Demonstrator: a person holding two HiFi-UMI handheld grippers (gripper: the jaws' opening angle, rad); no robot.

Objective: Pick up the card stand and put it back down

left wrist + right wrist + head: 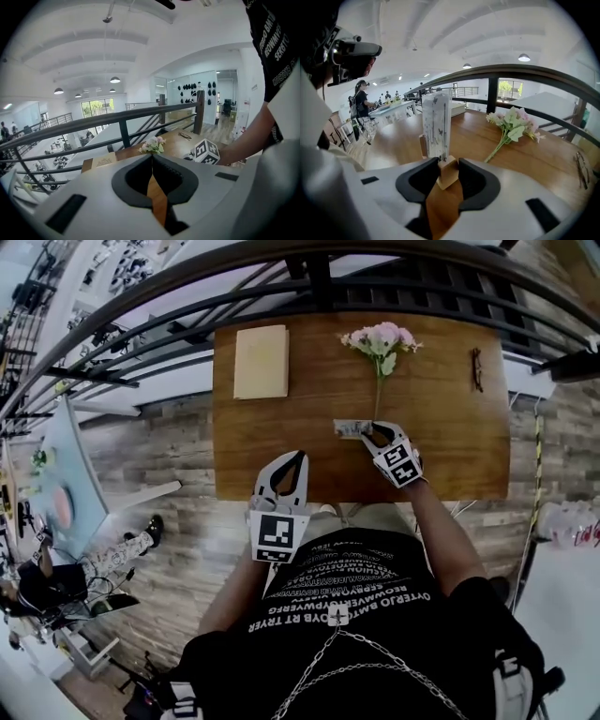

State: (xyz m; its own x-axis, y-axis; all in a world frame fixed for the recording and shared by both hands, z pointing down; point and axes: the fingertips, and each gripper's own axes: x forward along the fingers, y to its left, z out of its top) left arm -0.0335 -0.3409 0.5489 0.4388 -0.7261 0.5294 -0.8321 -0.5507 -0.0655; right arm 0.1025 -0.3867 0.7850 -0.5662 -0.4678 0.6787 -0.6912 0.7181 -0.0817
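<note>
**Grip made on the card stand, lift next**

Head view: the card stand [352, 428] sits mid-table [450, 446], just below the flower [380, 343] stem. Its base runs left-right, parallel to the near edge. The right gripper [378, 436] is at its right end. The left gripper [290, 463] hangs at the near edge, well apart from the stand, tips together.

Left gripper view: left gripper [151, 161] has its fingers meeting at the tips with nothing between them. It is idle.

Right gripper view: right gripper [446, 165] has its fingers clamped on the wooden base block of the card stand [437, 126]. The card rises upright out of the block, long axis vertical, and is seen near edge-on. Whether the base is off the table cannot be told.

Judgement: this is the pick-up step, with the hold on one end of the base only. The next move calls for a straight vertical lift that keeps the card plumb. Then the stand needs setting down flat before the fingers let go, or it may tip.
</note>
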